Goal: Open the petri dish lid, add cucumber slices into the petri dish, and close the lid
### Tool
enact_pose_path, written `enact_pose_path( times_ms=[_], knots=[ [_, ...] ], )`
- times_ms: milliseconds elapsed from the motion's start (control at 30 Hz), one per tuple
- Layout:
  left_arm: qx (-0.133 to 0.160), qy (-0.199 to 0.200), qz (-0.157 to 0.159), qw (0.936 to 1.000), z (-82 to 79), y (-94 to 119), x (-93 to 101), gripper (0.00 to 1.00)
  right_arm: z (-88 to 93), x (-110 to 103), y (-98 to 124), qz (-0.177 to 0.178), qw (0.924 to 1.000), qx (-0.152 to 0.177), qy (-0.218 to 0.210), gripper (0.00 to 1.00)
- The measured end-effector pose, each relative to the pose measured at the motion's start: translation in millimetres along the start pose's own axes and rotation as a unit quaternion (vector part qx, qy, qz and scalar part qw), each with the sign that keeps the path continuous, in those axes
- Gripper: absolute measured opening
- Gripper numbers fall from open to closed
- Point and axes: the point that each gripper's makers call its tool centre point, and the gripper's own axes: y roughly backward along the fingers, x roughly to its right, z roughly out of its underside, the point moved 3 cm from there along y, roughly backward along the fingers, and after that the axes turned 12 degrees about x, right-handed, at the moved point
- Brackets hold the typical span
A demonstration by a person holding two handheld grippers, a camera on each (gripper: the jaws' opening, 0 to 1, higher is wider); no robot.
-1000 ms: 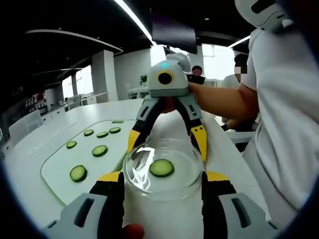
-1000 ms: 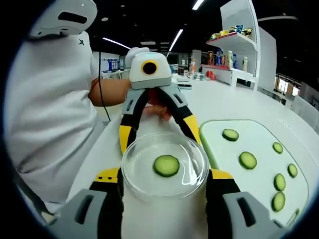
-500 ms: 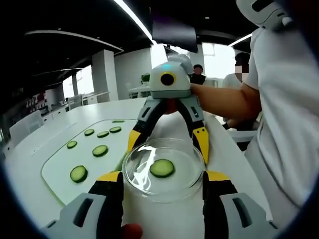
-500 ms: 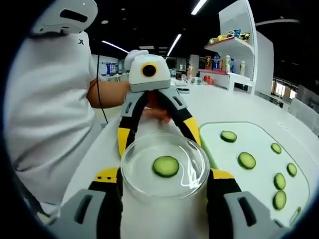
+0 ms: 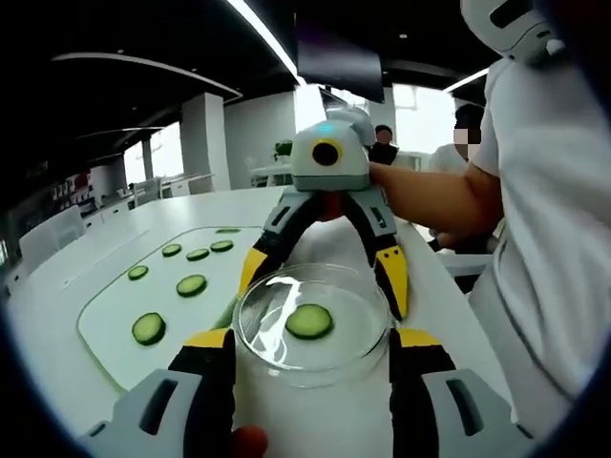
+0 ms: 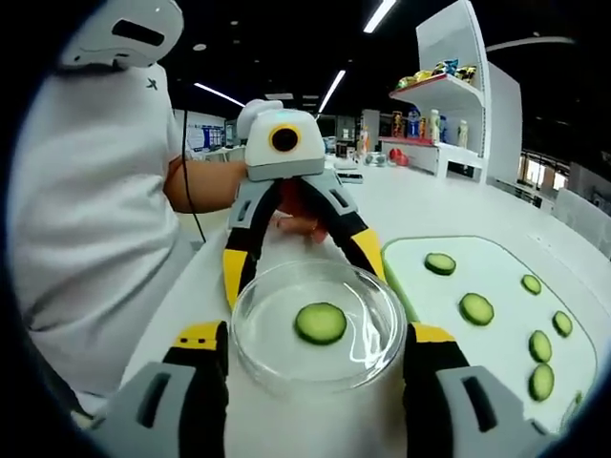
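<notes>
A clear petri dish [image 5: 313, 374] [image 6: 315, 380] holds one cucumber slice [image 5: 308, 322] [image 6: 321, 323]. I cannot tell its lid from its base. In the left gripper view my left gripper [image 5: 312, 339] has its yellow-tipped jaws against the dish's two sides. My right gripper [image 5: 323, 286] reaches in from the far side, jaws spread around the dish's far half. In the right gripper view my right gripper [image 6: 318, 336] likewise clasps the dish, and the left gripper [image 6: 304, 267] faces it from beyond. Both sit over the white table.
A white mat with a green edge [image 5: 110, 329] [image 6: 449, 286] lies beside the dish, carrying several loose cucumber slices [image 5: 191, 285] [image 6: 474, 308]. The person's white-clad body [image 5: 544, 239] [image 6: 86, 219] stands close on one side. A shelf with bottles [image 6: 439, 86] is far behind.
The dish stays between both grippers. Both views have shifted slightly, and in the right gripper view the dish looks a little larger and nearer.
</notes>
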Motion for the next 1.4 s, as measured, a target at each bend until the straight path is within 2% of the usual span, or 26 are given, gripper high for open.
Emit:
enact_pose_path(
  times_ms=[167, 267, 367, 433, 733, 800, 900, 967, 1133, 1200, 1267, 1400],
  knots=[
    [-0.002, -0.007, 0.011, 0.9999, -0.5, 1, 4.4, 0.84, -3.4, -10, 0, -0.020, 0.9994, 0.011, -0.027, 0.91],
    [-0.004, -0.002, 0.009, 0.9999, 0.1, 4, 3.9, 0.87, -7.1, -16, 2, -0.026, 0.9988, 0.019, -0.037, 0.97],
    [0.003, 0.003, 0.010, 0.9999, -2.4, 5, 4.3, 0.88, -14.0, -12, 2, -0.012, 0.9991, 0.039, -0.013, 0.97],
    [0.003, 0.002, 0.010, 0.9999, -2.4, 5, 3.9, 0.89, -21.2, -9, 4, -0.002, 0.9981, 0.060, -0.012, 0.97],
    [0.006, -0.001, 0.004, 1.0000, -3.7, 6, 2.0, 0.91, -20.8, -3, 5, 0.021, 0.9984, 0.052, -0.001, 0.97],
    [0.007, -0.003, -0.006, 1.0000, -5.0, 7, -0.9, 0.91, -23.2, 2, 7, 0.041, 0.9979, 0.049, 0.012, 0.97],
    [0.011, -0.002, -0.013, 0.9998, -9.2, 8, -3.0, 0.91, -39.4, 3, 9, 0.053, 0.9949, 0.085, 0.017, 0.97],
    [0.016, 0.000, -0.015, 0.9998, -12.2, 9, -2.7, 0.91, -42.3, 3, 12, 0.055, 0.9944, 0.088, 0.016, 0.97],
    [0.001, -0.012, -0.012, 0.9999, -9.3, 9, 1.2, 0.91, -45.3, 0, 13, 0.067, 0.9937, 0.080, 0.039, 0.97],
    [0.000, -0.013, -0.009, 0.9999, -10.0, 10, 5.1, 0.91, -55.3, 0, 15, 0.077, 0.9899, 0.117, 0.020, 0.97],
    [0.005, -0.011, -0.001, 0.9999, -13.1, 11, 11.2, 0.91, -61.7, 2, 19, 0.089, 0.9862, 0.139, 0.009, 0.97],
    [0.004, -0.018, -0.006, 0.9998, -16.2, 15, 12.0, 0.91, -64.6, 2, 27, 0.102, 0.9855, 0.134, 0.022, 0.97]
  ],
)
